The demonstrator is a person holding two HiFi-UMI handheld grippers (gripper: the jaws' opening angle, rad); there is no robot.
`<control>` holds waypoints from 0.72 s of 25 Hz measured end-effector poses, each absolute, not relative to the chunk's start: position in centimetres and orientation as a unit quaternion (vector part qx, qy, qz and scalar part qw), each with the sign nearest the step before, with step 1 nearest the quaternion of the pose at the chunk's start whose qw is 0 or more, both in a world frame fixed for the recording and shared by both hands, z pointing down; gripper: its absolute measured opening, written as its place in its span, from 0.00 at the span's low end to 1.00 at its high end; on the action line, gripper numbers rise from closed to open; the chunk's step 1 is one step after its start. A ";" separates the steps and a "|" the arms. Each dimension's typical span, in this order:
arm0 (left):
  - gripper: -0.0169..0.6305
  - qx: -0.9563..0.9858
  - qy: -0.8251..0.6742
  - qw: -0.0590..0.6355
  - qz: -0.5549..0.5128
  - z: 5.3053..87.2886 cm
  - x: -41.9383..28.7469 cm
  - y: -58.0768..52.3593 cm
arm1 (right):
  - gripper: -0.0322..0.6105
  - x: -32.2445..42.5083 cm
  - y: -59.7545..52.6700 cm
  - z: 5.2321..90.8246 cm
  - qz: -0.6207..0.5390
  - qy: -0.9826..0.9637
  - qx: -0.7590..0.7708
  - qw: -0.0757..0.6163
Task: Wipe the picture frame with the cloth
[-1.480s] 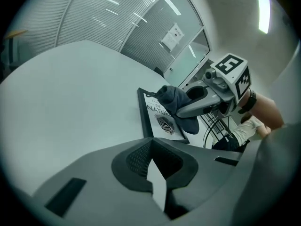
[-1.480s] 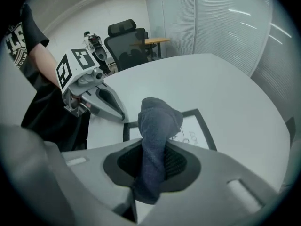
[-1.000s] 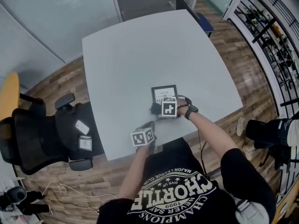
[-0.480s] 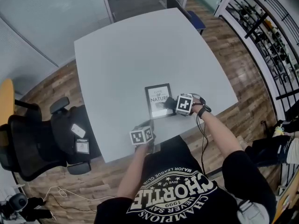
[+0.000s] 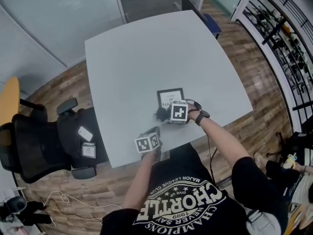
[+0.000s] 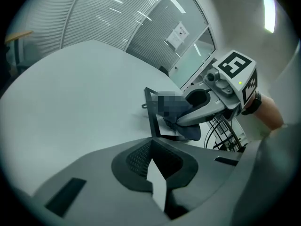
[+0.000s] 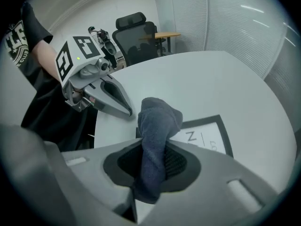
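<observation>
Head view: a wiping stroke under way at the near end of the frame.

Half a second earlier the right gripper [image 5: 167, 114] had stood at the near right corner of the picture frame [image 5: 170, 96], with most of the print bare. Now its marker cube covered the middle of the near edge and the dark cloth [image 5: 160, 114] sat at the near left corner. I judged this a sideways pass, with the far half not yet wiped. The frame lay flat on the grey table [image 5: 137, 58], towards its near side. The cube hid the grip from the head view, but the right gripper view showed the jaws clamped on the cloth, its bunched end sticking out over the print. In the left gripper view, the left gripper [image 6: 153, 166] had its jaws drawn together on nothing, apart from the frame.
</observation>
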State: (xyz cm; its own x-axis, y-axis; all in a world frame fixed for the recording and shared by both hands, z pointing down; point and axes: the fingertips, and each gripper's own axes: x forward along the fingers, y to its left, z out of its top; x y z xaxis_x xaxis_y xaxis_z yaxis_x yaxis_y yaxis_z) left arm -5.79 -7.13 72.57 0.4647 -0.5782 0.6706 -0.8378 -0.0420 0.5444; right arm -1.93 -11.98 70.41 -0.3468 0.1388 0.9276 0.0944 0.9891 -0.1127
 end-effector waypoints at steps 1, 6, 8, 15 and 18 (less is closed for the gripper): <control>0.03 0.706 -0.503 0.480 0.134 72.5 -6.1 -7.1 | 0.17 -2.9 -11.6 70.8 0.014 -0.818 -0.081 0.569; 0.03 0.700 -0.511 0.478 0.141 72.5 -6.7 -6.5 | 0.17 -4.3 -10.8 72.9 -0.002 -0.798 -0.097 0.595; 0.03 0.703 -0.511 0.472 0.146 72.6 -6.8 -6.4 | 0.17 -3.3 -11.3 73.2 0.005 -0.792 -0.080 0.605; 0.03 0.728 -0.493 0.446 0.168 72.2 -5.2 -7.2 | 0.17 3.1 -11.9 73.6 0.033 -0.784 -0.054 0.617; 0.03 0.734 -0.485 0.446 0.164 71.9 -4.3 -7.5 | 0.17 6.0 -12.3 73.3 0.052 -0.786 -0.028 0.615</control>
